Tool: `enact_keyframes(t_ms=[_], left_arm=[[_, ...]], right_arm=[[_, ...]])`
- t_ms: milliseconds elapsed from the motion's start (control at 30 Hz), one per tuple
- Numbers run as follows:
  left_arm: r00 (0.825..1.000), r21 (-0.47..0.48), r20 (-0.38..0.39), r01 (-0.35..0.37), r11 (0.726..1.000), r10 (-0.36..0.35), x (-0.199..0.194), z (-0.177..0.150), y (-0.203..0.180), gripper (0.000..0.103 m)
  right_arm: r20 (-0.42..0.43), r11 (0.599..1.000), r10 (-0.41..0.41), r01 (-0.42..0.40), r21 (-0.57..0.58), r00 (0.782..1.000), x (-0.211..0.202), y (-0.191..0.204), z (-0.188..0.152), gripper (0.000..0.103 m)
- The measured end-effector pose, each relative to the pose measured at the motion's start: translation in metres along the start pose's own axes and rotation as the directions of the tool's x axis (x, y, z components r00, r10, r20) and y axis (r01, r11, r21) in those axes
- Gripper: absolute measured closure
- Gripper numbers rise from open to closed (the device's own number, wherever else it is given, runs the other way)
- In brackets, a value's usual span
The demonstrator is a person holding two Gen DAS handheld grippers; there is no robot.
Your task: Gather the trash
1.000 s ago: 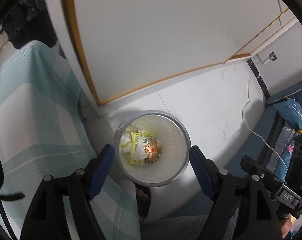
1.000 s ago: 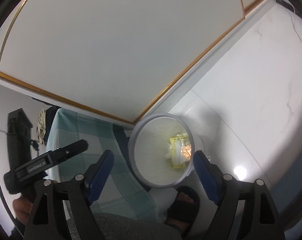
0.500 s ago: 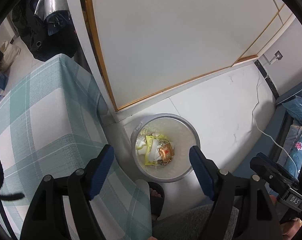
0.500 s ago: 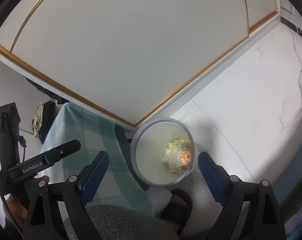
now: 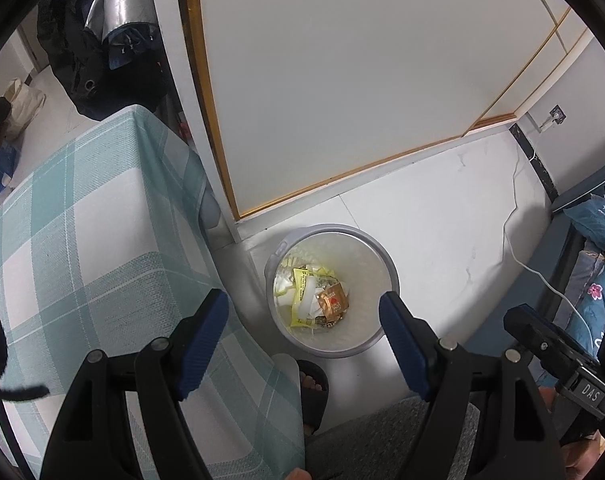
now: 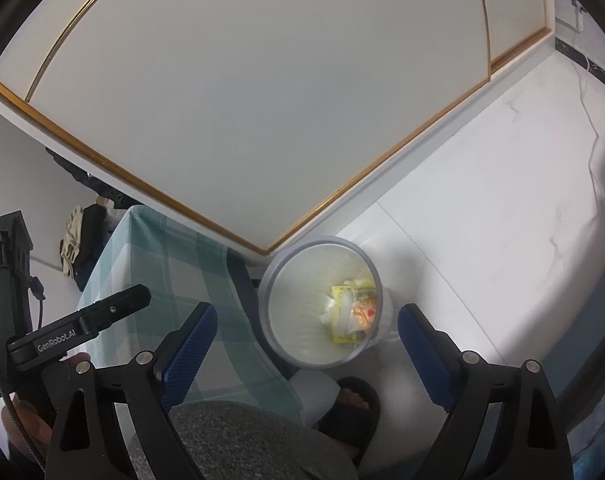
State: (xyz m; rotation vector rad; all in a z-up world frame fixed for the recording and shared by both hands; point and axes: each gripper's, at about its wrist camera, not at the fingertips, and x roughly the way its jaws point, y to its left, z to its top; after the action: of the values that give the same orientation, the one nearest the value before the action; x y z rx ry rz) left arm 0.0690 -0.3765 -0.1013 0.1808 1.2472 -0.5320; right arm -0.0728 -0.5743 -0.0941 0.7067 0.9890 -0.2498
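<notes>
**Light wrappers in the bin, both claws empty**

White floor tiles run below a gold-trimmed panel. Low in the frame's centre, the trash, crinkly wrappers and paper scraps, lies in the bin: probably light, soft and slippery, best pinched by an edge. Left gripper and right gripper hang released above. A checked cloth drapes lower left.

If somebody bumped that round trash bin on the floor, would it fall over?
Probably easily. The trash bin looks like thin pale plastic, holding only a few wrappers, so it seems light. It stands free on smooth floor, so a nudge might slide it first.
</notes>
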Motion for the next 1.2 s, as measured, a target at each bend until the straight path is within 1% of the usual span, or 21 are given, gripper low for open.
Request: enact_keyframes(t_ms=[400, 567, 733, 1200], left_arm=[[1.000, -0.019, -0.026, 0.003, 1.000, -0.004, -0.0016, -0.0039, 0.0004, 0.028], [1.000, -0.009, -0.003, 0.001, 1.000, -0.001, -0.0073, -0.0032, -0.0028, 0.028], [1.000, 0.003, -0.003, 0.005, 1.000, -0.005, -0.0078, -0.0041, -0.0046, 0.028], [1.000, -0.007, -0.011, 0.004, 1.000, -0.004, -0.0039, -0.0039, -0.0022, 0.028]], right_arm=[[0.006, 1.000, -0.009, 0.009, 0.003, 1.000, -0.0009, -0.0002, -0.0008, 0.011], [0.010, 1.000, -0.013, 0.014, -0.004, 1.000, -0.0001, 0.0002, -0.0016, 0.011], [0.012, 1.000, -0.013, 0.013, -0.001, 1.000, 0.0004, -0.0004, -0.0023, 0.011], [0.018, 1.000, -0.016, 0.016, 0.008, 1.000, -0.0014, -0.0004, -0.0026, 0.011]])
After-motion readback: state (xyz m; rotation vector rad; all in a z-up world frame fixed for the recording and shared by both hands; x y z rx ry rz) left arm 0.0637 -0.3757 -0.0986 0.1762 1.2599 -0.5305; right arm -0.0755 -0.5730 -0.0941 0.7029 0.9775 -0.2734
